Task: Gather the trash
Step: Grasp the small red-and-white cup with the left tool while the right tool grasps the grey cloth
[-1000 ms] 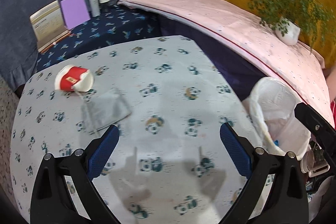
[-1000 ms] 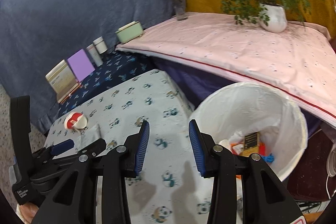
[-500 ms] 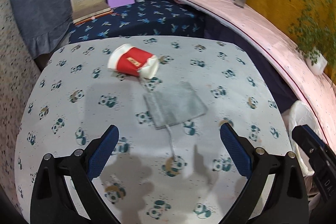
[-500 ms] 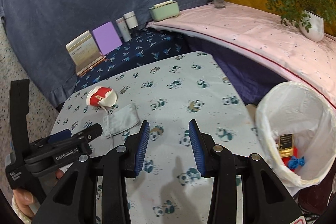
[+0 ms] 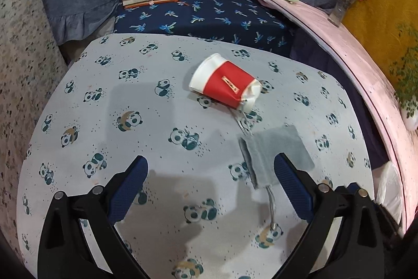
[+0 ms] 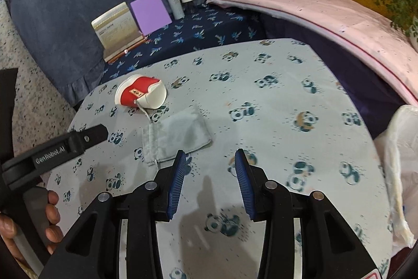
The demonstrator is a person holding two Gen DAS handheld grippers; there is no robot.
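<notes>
Left wrist view: our left gripper (image 5: 210, 169) hangs spread wide and empty above the panda tablecloth (image 5: 146, 122), the crushed red cup (image 5: 224, 85) lying ahead, touching the grey pouch (image 5: 277, 151). Right wrist view: our right gripper (image 6: 210, 161) is parted, empty, beside the pouch (image 6: 177, 135); the cup (image 6: 141, 94) is far left, the white bin bag (image 6: 399, 148) at right.

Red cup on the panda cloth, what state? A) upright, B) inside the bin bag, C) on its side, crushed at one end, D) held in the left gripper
C: the cup lies on its side on the cloth, one end dented, apart from the open left gripper and beside the grey pouch.
</notes>
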